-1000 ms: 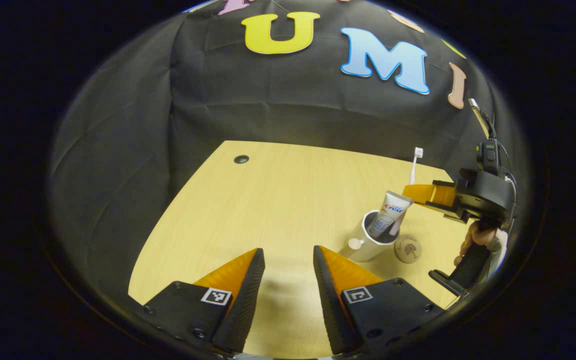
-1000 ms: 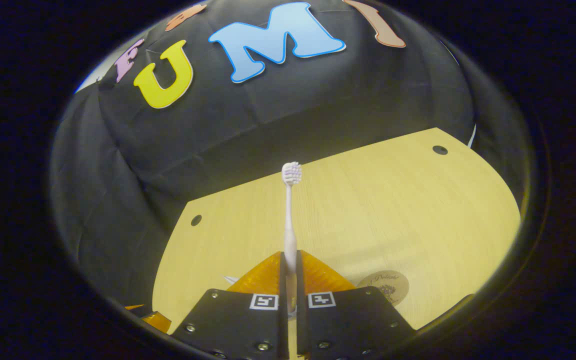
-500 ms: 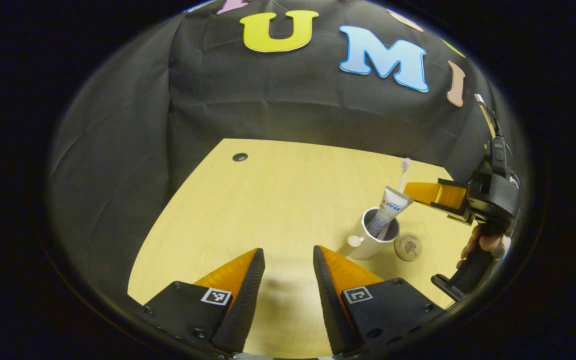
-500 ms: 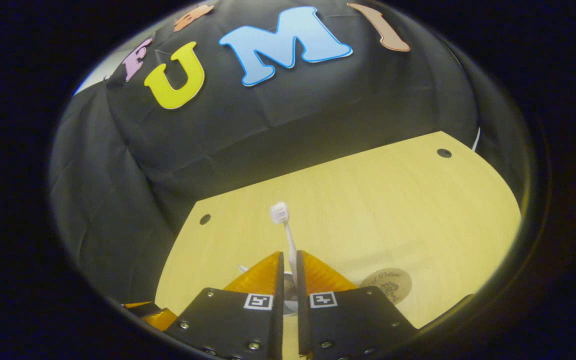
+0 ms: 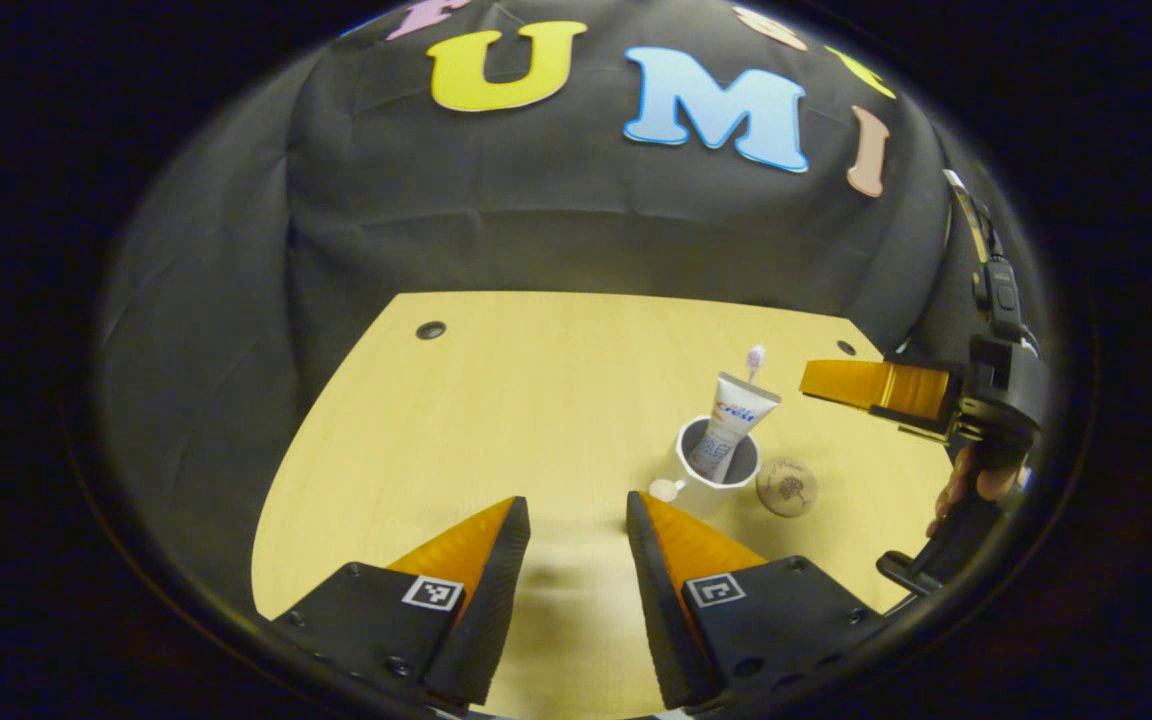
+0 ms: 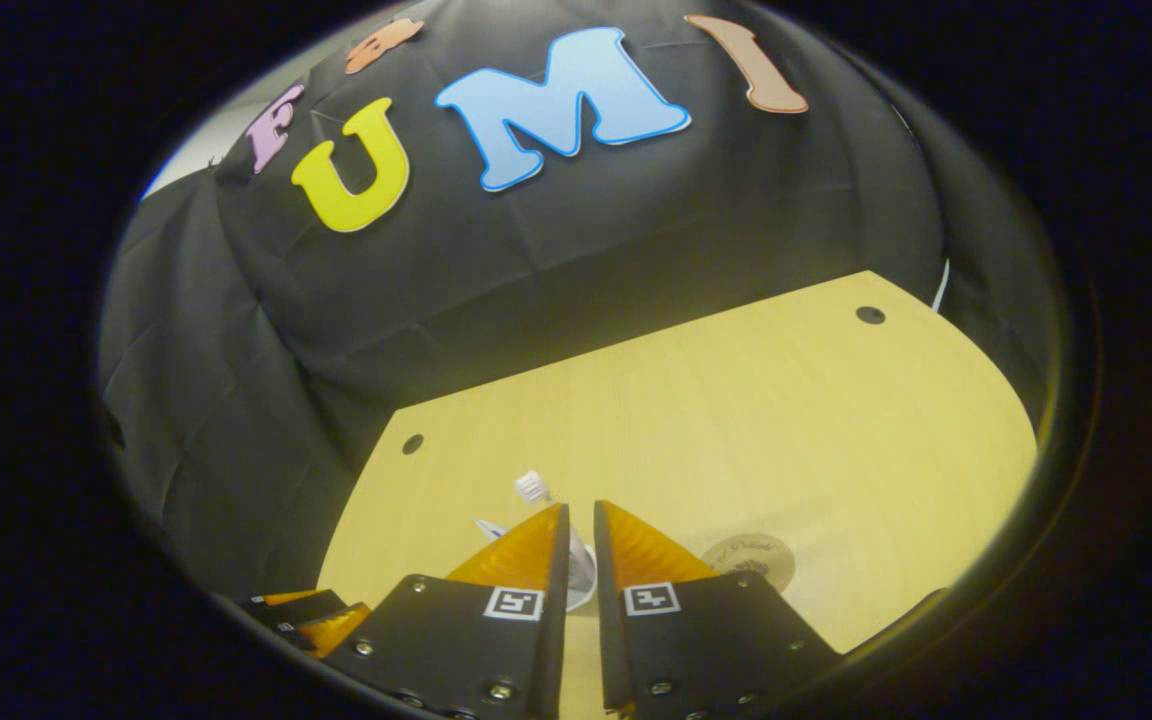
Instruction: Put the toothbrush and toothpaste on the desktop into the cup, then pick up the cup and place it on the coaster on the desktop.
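Observation:
A white cup (image 5: 704,478) stands on the wooden desktop (image 5: 536,400) with the toothpaste tube (image 5: 731,425) leaning in it. The toothbrush (image 5: 755,357) stands in the cup too, its head poking up behind the tube. A round coaster (image 5: 786,487) lies just right of the cup. My left gripper (image 5: 573,520) is open and holds nothing, low over the desk near the cup. My right gripper (image 5: 816,380) hovers above and right of the cup. In the right gripper view it (image 6: 579,510) is parted a little with nothing between its fingers; the toothbrush head (image 6: 533,487) shows left of them and the coaster (image 6: 748,560) to their right.
A hand (image 5: 966,480) holds the right gripper at the desk's right edge. Small round holes (image 5: 430,330) mark the desktop's far corners. The black cloth wall rises right behind the desk. The left gripper (image 6: 306,610) peeks in at the lower left of the right gripper view.
The toothbrush slid down out of my right gripper into the cup, and the fingers parted a little. The right gripper rose away from the cup. My left gripper drifted slightly, staying open.

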### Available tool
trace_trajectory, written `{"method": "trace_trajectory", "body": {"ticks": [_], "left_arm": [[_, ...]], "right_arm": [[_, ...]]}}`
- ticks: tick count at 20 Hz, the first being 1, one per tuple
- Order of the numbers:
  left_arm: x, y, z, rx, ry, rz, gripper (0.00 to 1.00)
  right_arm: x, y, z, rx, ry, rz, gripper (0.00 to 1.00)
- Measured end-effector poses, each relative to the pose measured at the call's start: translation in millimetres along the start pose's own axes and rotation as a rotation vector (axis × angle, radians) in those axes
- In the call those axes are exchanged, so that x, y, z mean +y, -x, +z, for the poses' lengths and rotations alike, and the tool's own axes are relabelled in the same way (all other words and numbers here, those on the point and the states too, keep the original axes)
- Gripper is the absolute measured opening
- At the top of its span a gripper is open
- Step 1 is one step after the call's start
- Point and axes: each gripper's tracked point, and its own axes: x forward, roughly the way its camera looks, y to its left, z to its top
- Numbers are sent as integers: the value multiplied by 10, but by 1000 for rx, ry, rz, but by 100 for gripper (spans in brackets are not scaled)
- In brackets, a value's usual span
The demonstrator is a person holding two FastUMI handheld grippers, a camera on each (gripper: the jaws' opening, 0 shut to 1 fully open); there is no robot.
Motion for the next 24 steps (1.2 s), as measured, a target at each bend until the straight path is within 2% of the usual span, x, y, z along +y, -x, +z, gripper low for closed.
{"method": "trace_trajectory", "body": {"ticks": [4,12,18,24], "left_arm": [[-281,-181,-62,83,-129,-160,67],[-559,-489,-296,269,-369,-339,66],[-577,-756,-431,410,-549,-384,68],[-527,-964,-538,541,-645,-403,67]], "right_arm": [[-309,177,-57,1,-40,-51,15],[-1051,564,-165,-25,-168,-207,15],[-1522,866,-237,-53,-254,-317,15],[-1938,1152,-345,-65,-319,-417,15]]}}
